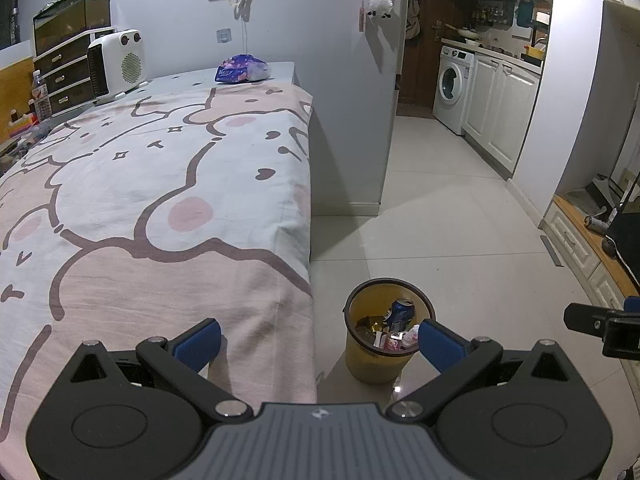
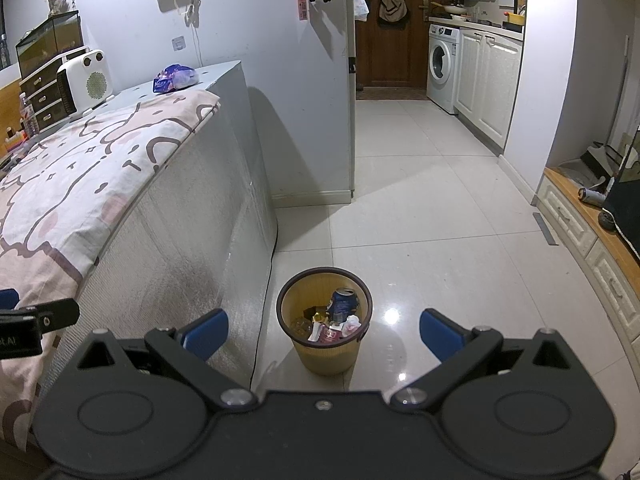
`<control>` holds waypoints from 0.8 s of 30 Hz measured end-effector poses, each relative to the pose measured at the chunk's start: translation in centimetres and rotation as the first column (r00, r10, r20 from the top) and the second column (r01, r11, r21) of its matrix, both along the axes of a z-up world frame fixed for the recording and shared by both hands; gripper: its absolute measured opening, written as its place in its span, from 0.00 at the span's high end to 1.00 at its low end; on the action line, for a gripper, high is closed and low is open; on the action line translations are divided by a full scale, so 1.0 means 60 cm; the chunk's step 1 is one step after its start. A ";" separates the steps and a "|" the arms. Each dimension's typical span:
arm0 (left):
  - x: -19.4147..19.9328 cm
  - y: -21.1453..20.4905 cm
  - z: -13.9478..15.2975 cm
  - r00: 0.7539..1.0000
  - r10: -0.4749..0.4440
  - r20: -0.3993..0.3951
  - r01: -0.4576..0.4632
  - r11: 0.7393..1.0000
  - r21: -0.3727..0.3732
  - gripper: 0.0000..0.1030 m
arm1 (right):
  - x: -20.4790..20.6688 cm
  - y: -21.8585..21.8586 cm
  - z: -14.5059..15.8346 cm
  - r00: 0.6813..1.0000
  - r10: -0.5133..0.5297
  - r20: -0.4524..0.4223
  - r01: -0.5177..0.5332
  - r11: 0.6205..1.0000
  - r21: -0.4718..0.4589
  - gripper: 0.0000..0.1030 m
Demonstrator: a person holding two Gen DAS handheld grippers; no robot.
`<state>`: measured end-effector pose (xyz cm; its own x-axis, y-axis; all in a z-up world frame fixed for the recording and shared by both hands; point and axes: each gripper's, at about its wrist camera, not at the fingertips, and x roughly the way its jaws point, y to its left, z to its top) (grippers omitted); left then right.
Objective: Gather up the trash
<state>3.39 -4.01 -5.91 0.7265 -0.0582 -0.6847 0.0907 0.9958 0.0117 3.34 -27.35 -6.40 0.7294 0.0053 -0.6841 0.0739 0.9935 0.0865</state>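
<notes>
bin (image 2: 324,354) mouth unobstructed; bed (image 2: 180,216) flanking left — floor (image 2: 440,220) clear right

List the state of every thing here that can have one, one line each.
Left gripper: open, empty.
Right gripper: open, empty.
Bin: upright on the floor, no lid, partly filled with trash.
Blue can: in the bin, tilted.
Blue packet: lying at the far end of the bed, not yet collected.
Washing machine: door shut.
Cabinet doors: shut.
</notes>
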 end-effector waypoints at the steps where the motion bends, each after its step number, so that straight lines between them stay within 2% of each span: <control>1: 0.000 0.000 0.000 1.000 0.000 0.000 0.000 1.000 -0.001 0.00 | -0.001 -0.001 -0.001 1.000 0.000 0.000 0.000 1.000 0.000 0.00; 24: 0.001 -0.007 0.003 1.000 -0.008 0.003 0.008 1.000 -0.004 0.00 | -0.009 -0.005 0.004 1.000 0.000 0.003 0.000 1.000 -0.009 0.00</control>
